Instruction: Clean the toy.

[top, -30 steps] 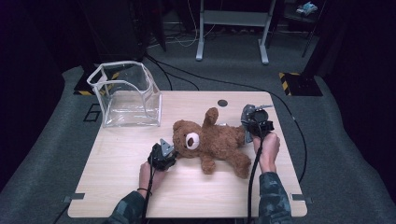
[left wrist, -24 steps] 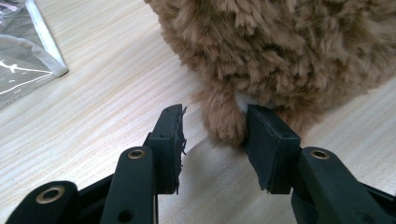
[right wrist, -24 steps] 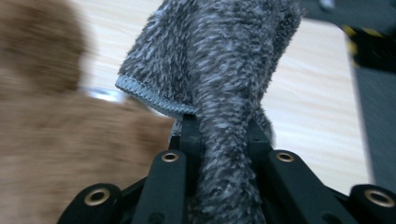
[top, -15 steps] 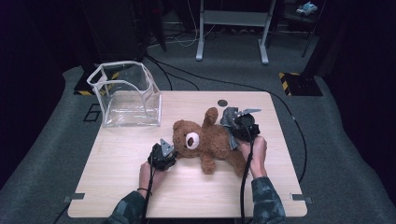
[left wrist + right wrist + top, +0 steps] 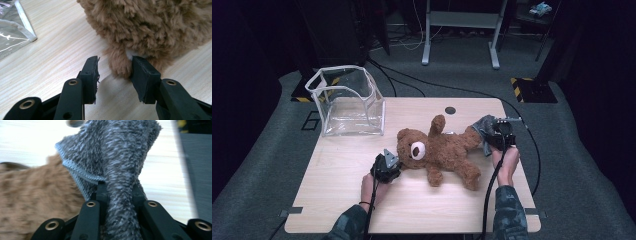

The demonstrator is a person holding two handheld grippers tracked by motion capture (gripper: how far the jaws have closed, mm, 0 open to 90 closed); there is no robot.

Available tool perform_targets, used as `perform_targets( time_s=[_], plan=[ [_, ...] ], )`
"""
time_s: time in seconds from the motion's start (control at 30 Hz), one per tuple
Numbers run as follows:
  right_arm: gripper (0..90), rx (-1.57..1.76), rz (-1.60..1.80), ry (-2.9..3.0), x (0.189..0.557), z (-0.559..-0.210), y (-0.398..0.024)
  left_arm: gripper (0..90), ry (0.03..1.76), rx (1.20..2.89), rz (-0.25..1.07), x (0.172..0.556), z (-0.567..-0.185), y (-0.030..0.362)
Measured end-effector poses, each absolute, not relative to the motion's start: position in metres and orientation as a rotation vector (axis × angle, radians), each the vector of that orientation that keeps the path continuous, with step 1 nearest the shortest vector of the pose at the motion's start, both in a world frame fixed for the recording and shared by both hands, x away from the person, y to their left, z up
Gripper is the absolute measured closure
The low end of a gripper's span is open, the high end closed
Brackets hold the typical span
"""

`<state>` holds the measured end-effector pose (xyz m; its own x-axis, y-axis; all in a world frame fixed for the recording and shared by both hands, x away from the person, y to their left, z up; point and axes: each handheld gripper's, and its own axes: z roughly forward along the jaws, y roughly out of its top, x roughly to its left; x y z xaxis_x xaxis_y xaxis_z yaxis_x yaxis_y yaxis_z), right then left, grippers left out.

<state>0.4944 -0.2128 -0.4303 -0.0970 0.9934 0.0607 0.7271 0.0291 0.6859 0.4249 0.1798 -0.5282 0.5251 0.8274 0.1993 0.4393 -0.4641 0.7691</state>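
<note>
Two grippers on the job: bear pinned at left, grey cloth coming in at right

Step in hand, as I read it: wiping or covering the teddy bear (image 5: 443, 152) w/ a grey cloth (image 5: 482, 131) while the other hand steadies it.

Far left of the tabletop (image 5: 337, 200) stands a clear plastic bag (image 5: 346, 102), open-topped, well apart from the work. Next, the left gripper (image 5: 113, 72) sits at the bear's head end; its fingers (image 5: 90, 75) stand partly open around a tuft of brown fur w/ a bit of white, prob. an ear. Right-hand pad touches the fur; the other shows a gap, so a loose bracket, not a firm pinch. The bear lies on its back mid-tabletop, head toward the left, one arm up.

At right, the right gripper (image 5: 117, 195) has its fingers nearly closed on a fold of the cloth, which hangs bunched just beside the bear's outstretched limb.

Next move prob. calls for bringing the cloth over the body w/o dragging the bear; left hand needs a surer hold first.

Hard to make out: right gripper view is blurred, so cloth-to-bear contact can't be told. Cloth's full size is hidden in the bunch. Person's arms are cut off at the bottom edge of the high view.
</note>
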Motion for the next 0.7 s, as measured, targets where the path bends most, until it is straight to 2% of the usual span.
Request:
perform_targets(
  time_s=[0.27, 0.43, 0.7],
  plan=[
    [76.2, 1.738, 0.642, 2.039, 0.497, -0.457, -0.203, 56.7, 1.025, 2.096, 0.752, 0.425, -0.529, 0.18],
    [76.2, 1.776, 0.7, 2.005, 0.481, -0.449, -0.213, 56.7, 1.024, 2.097, 0.749, 0.425, -0.528, 0.18],
    [76.1, 1.713, 0.726, 2.111, 0.46, -0.442, -0.198, 56.7, 1.025, 2.1, 0.751, 0.425, -0.528, 0.18]
  ],
)
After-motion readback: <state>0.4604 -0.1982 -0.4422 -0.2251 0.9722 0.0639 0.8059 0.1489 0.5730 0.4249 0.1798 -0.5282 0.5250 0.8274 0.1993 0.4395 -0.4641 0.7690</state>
